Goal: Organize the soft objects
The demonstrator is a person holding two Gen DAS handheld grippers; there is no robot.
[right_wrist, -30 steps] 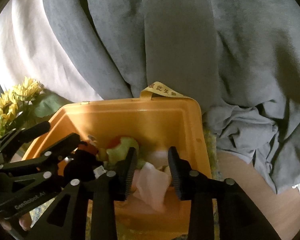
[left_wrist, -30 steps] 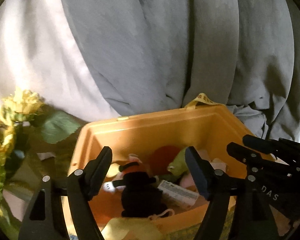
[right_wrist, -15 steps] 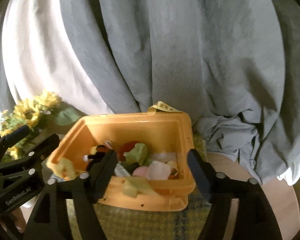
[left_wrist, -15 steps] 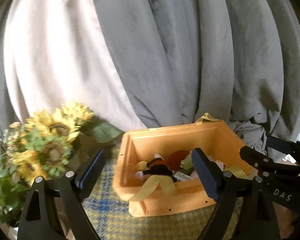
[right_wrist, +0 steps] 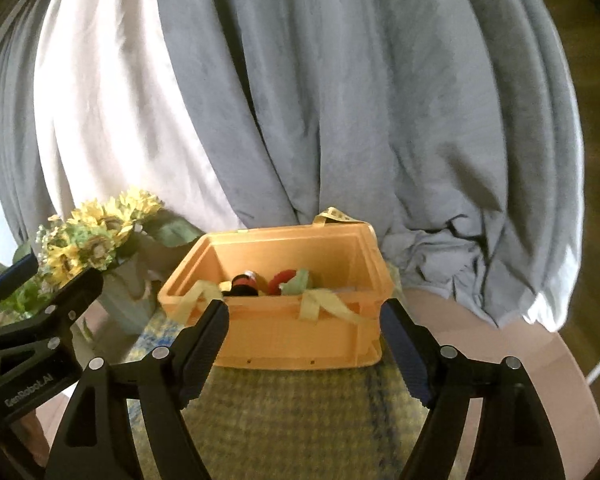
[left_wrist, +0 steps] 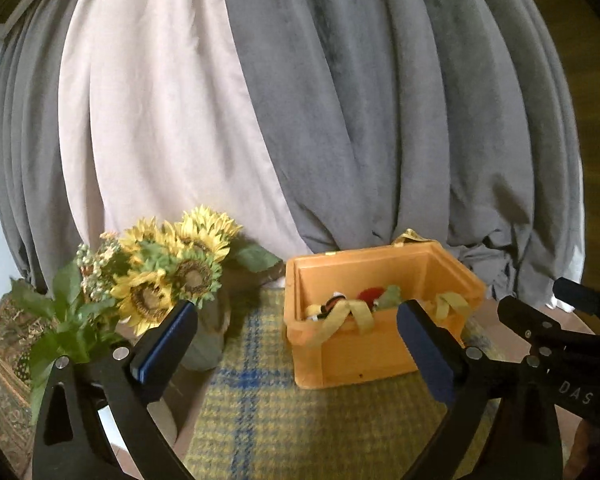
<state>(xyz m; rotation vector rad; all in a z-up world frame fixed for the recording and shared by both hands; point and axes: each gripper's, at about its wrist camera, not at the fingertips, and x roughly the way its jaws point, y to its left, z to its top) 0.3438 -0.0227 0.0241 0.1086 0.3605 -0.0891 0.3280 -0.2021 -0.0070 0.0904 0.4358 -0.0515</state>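
Note:
An orange plastic crate (left_wrist: 364, 348) (right_wrist: 292, 336) stands on a yellow-green plaid cloth (left_wrist: 284, 420) (right_wrist: 300, 412). Soft toys lie inside it: a black one (right_wrist: 244, 285), a red one (left_wrist: 370, 294) (right_wrist: 281, 278) and a green one (left_wrist: 388, 296) (right_wrist: 298, 282). Pale yellow straps (left_wrist: 354, 316) (right_wrist: 324, 306) hang over its front wall. My left gripper (left_wrist: 296, 352) is open and empty, back from the crate. My right gripper (right_wrist: 304, 356) is open and empty, also in front of the crate.
A sunflower bouquet (left_wrist: 168, 272) (right_wrist: 96, 236) in a grey vase (right_wrist: 124, 300) stands left of the crate. Grey and white curtains (left_wrist: 300, 100) hang close behind. The round wooden table edge (right_wrist: 540, 364) shows at the right.
Both grippers have pulled back and up from inside the crate. The right jaws opened wide and let go of a pink soft item. The crate now looks smaller and farther.

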